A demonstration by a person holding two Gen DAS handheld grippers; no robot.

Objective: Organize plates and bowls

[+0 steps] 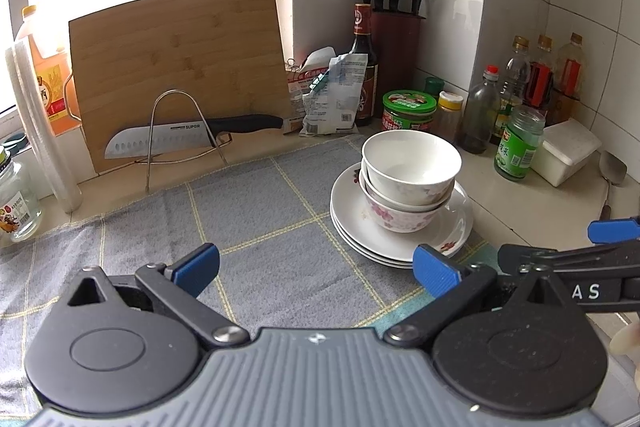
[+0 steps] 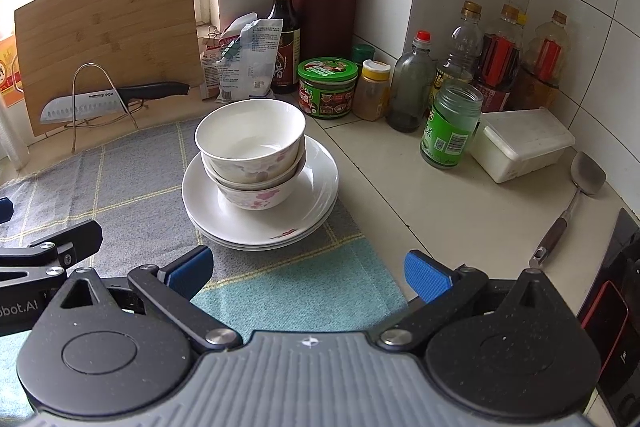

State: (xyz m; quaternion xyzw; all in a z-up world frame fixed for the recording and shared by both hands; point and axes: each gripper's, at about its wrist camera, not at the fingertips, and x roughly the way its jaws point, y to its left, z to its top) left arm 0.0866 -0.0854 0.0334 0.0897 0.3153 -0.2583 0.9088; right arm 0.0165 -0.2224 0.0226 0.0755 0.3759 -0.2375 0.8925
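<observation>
Nested white floral porcelain bowls [image 2: 250,155] on stacked white plates [image 2: 316,203] sit ahead-left of the empty, spread-jawed right gripper [image 2: 308,277], nearer than the equally spread left gripper [image 1: 316,273].

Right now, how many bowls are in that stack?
3: the top bowl, a middle bowl nested beneath, and the bottom bowl resting on the plates. More could be hidden inside.

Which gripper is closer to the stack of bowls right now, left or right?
Right, narrowly. The right gripper sits just in front of the bowls; the left gripper is in front and off to their left. Both are open.
</observation>
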